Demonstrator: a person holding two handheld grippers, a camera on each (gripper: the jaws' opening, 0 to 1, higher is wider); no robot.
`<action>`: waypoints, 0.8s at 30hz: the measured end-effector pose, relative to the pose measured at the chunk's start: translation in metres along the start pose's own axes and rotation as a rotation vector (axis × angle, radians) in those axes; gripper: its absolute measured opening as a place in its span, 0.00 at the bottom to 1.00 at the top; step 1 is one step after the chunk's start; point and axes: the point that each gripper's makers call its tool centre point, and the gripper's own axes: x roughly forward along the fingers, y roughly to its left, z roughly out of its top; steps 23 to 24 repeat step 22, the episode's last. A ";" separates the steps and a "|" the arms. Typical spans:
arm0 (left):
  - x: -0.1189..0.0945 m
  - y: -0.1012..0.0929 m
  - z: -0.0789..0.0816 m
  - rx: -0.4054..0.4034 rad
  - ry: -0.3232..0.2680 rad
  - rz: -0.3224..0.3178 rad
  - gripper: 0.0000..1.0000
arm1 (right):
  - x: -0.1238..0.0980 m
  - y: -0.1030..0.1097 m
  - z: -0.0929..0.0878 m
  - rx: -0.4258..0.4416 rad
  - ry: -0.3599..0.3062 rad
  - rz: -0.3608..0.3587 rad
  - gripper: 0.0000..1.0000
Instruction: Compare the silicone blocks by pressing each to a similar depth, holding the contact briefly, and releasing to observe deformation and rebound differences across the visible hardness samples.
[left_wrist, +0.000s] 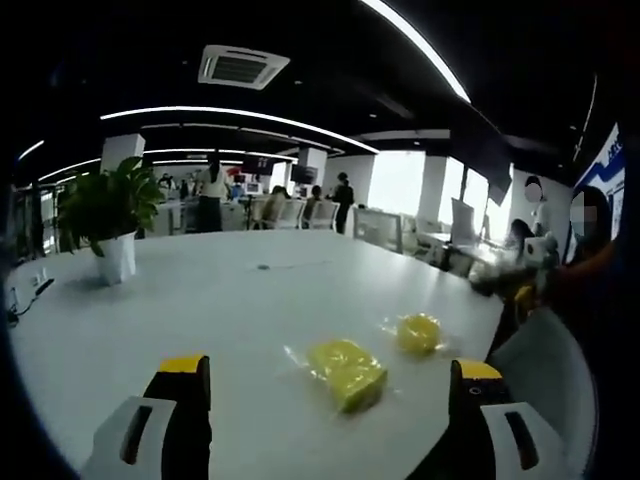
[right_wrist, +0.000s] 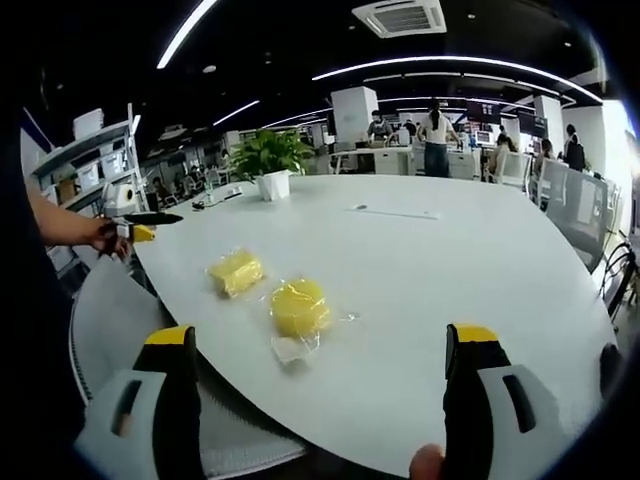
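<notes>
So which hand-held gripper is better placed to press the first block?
Probably the left hand-held gripper: its open jaws frame the rectangular block close ahead. The right hand-held gripper is open too, with the round block further ahead.

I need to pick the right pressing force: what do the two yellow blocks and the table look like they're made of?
Rectangular yellow block and round yellow block: probably soft silicone or foam, matte, each in a crinkly, glossy clear plastic wrapper. Table: a hard, smooth white top, likely laminate, with a soft sheen from the ceiling lights. Both tools are open above it.
</notes>
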 end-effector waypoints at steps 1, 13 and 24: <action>0.000 0.000 -0.001 0.002 0.009 0.000 1.00 | 0.000 0.000 0.000 0.000 -0.002 -0.001 0.97; 0.006 0.000 -0.004 -0.011 0.025 -0.003 1.00 | 0.001 -0.011 -0.002 -0.001 0.004 -0.024 0.97; 0.002 0.001 -0.012 -0.009 0.033 0.000 1.00 | 0.000 -0.013 0.000 0.007 0.004 -0.024 0.97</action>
